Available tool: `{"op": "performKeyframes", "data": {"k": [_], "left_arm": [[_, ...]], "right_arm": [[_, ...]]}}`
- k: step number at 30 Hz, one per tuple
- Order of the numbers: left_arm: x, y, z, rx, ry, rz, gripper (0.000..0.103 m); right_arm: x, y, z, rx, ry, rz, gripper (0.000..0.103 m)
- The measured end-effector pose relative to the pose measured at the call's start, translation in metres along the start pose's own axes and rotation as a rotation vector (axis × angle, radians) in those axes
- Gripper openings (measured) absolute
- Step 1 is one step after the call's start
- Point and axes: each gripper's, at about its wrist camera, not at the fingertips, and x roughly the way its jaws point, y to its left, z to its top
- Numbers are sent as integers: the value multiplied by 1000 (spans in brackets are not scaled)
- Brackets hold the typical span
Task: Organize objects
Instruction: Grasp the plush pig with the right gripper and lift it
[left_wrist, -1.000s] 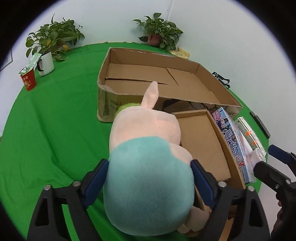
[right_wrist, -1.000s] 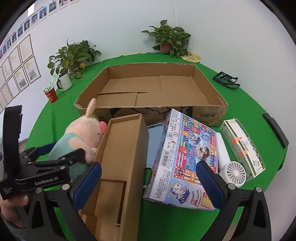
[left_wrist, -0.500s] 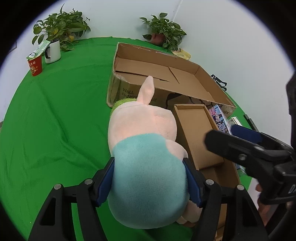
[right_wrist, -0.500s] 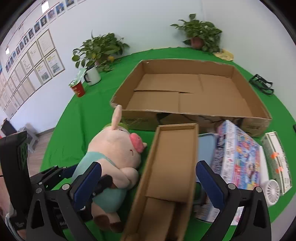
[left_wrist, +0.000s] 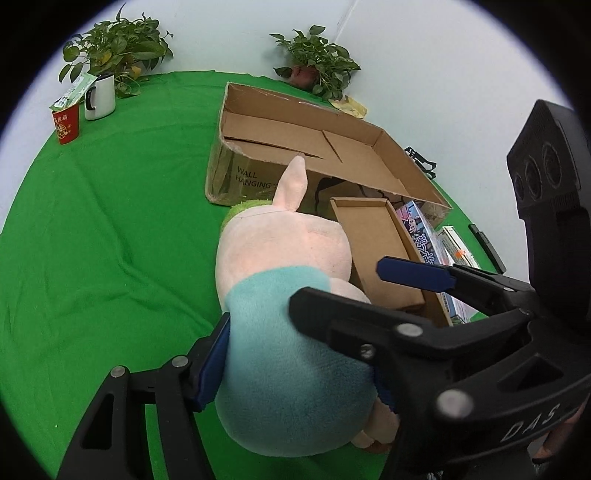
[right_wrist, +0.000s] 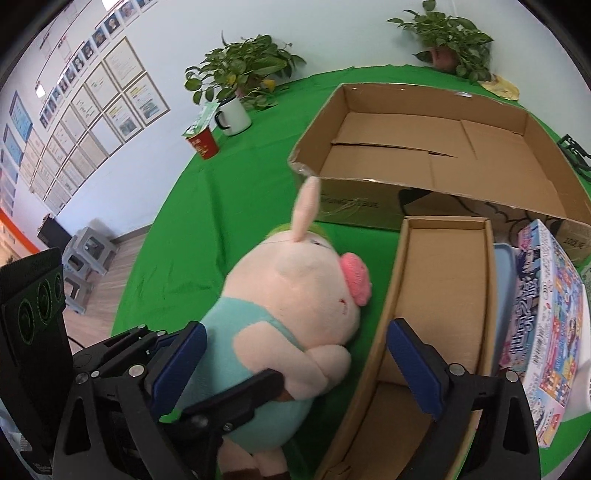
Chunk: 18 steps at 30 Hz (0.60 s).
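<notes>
A plush pig (left_wrist: 280, 258) in a teal outfit lies on the green cloth, head toward the large open cardboard box (left_wrist: 332, 122). My left gripper (left_wrist: 295, 369) is shut on its teal body, both blue pads pressed into the plush. In the right wrist view the pig (right_wrist: 295, 288) lies left of a narrow open cardboard box (right_wrist: 443, 280). My right gripper (right_wrist: 299, 365) is open and its jaws are closing. It straddles the pig's belly and the narrow box's near wall, one finger inside that box. The right gripper (left_wrist: 338, 284) crosses in front of the left wrist camera.
A colourful game box (right_wrist: 546, 332) leans right of the narrow box, with a blue lid (right_wrist: 502, 295) between them. A red cup (left_wrist: 66, 123), a white mug (left_wrist: 99, 96) and potted plants (left_wrist: 118, 44) stand at the table's far left. The big box (right_wrist: 424, 96) holds nothing.
The right gripper swung left from over the game box to straddle the pig and the narrow box. The left gripper's pads closed in on the pig's body.
</notes>
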Motion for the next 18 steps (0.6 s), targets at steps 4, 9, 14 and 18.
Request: {"op": "performKeyframes", "data": {"k": [4, 9, 14, 18], "left_arm": [[-1, 6, -6, -15, 12, -5, 65], [-1, 4, -7, 3, 12, -4, 63], [-3, -1, -3, 38, 7, 1, 61], [-9, -10, 6, 69, -24, 4, 61]], "right_arm": [[8, 11, -5, -29, 35, 25, 86], [21, 19, -9, -31, 67, 64, 76], [17, 23, -11, -37, 54, 52, 65], [1, 26, -11, -38, 16, 44, 58]]}}
